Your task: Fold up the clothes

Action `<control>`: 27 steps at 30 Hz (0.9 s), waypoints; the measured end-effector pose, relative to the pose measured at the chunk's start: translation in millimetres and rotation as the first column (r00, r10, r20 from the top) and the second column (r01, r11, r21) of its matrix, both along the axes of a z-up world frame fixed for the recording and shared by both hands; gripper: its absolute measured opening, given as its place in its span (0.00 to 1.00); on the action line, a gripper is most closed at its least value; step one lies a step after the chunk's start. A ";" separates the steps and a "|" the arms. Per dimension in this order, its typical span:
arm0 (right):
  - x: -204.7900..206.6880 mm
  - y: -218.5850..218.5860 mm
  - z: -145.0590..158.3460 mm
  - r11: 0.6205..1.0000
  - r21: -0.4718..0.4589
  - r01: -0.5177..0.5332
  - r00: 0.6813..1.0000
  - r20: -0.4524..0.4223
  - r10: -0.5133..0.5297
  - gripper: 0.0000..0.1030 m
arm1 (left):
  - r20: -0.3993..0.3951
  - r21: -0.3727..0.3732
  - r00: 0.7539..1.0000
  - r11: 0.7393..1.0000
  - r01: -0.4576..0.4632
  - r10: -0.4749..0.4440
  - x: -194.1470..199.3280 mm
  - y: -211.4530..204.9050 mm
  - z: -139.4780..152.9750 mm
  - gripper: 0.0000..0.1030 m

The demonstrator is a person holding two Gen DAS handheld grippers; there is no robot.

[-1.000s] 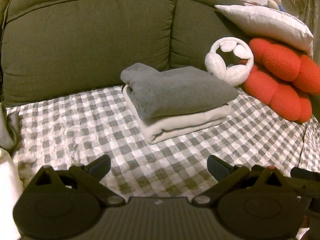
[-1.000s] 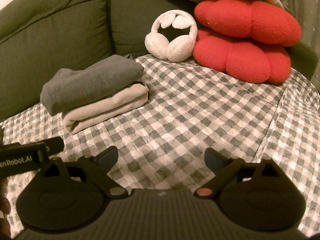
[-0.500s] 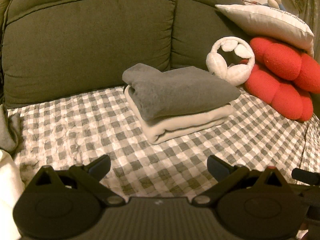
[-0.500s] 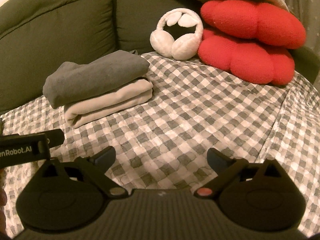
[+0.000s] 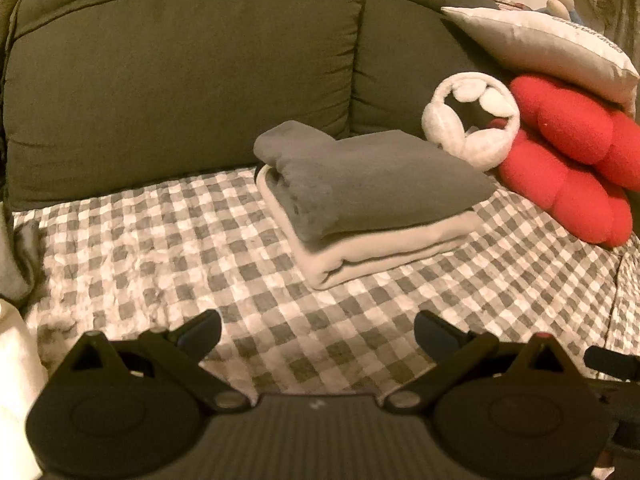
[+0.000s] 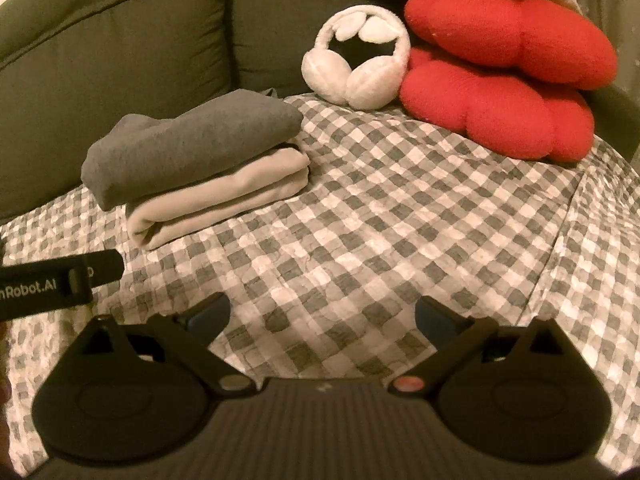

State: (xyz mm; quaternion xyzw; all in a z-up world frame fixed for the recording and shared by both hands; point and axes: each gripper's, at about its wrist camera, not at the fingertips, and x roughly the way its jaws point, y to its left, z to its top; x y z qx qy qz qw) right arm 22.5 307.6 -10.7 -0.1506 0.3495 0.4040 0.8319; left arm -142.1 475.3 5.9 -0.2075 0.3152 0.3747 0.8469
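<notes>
Two folded garments stacked mid-frame on the checkered cover (image 5: 160, 256) — grey top (image 5: 372, 180) over cream piece (image 5: 384, 248) — with left gripper (image 5: 318, 330) and right gripper (image 6: 322, 314) both spread, grasping nothing.

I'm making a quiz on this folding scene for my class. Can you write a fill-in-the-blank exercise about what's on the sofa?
1. The folded grey garment lies on top of a folded ____ garment.
2. The white earmuffs lean against a ____ cushion.
3. Both stacked garments rest on a ____-patterned cover.
4. The left gripper and right gripper both hold ____.

Missing words: cream; red; checked; nothing
</notes>
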 end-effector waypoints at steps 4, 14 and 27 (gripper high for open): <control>-0.9 2.3 -0.6 1.000 -0.005 -0.003 1.000 0.001 0.003 0.98 | 0.001 -0.006 1.000 1.000 -0.002 0.002 -0.7 2.8 -1.1 1.00; -3.0 5.2 -5.3 1.000 -0.007 -0.025 0.999 -0.035 0.025 0.99 | -0.004 0.011 1.000 1.000 -0.022 0.022 -5.4 4.6 5.5 1.00; -0.5 -6.4 -1.6 0.999 0.033 -0.004 0.998 -0.070 0.006 0.99 | -0.006 0.027 1.000 0.999 -0.019 0.019 -11.7 -7.6 16.6 1.00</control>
